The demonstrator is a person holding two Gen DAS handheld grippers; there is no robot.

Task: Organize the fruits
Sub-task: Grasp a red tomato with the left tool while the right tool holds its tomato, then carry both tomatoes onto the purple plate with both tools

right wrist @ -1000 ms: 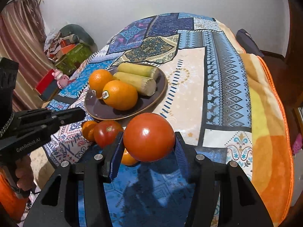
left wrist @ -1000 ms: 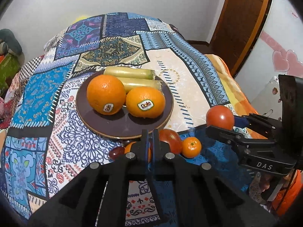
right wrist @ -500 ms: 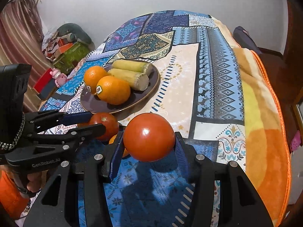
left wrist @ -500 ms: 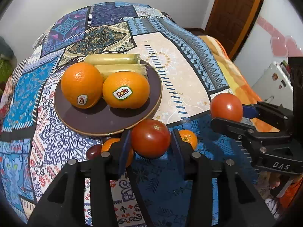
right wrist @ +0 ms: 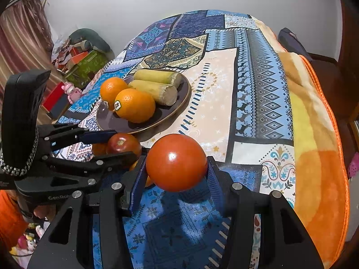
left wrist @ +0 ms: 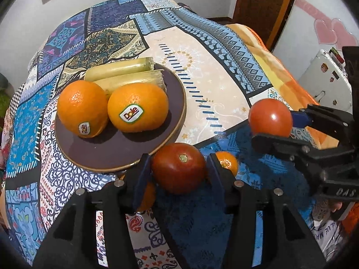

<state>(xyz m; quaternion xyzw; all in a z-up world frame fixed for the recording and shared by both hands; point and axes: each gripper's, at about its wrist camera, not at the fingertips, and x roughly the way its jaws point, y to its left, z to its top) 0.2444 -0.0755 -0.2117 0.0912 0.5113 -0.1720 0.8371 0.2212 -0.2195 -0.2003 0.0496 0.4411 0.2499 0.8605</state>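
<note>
Tomatoes are the worry: the left gripper (left wrist: 179,168) pinches a dark tomato (left wrist: 179,170) just off the plate (left wrist: 116,148) rim, the right gripper (right wrist: 177,170) a redder one (right wrist: 176,161) above the bed (smooth skins), so overtight jaws may bruise them.

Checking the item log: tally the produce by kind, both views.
Oranges on the plate: 2
Cane-like yellow-green stalks: 2
Tomatoes, one in each gripper's fingers: 2
Small mandarins on the cloth: 2
Total: 8
</note>
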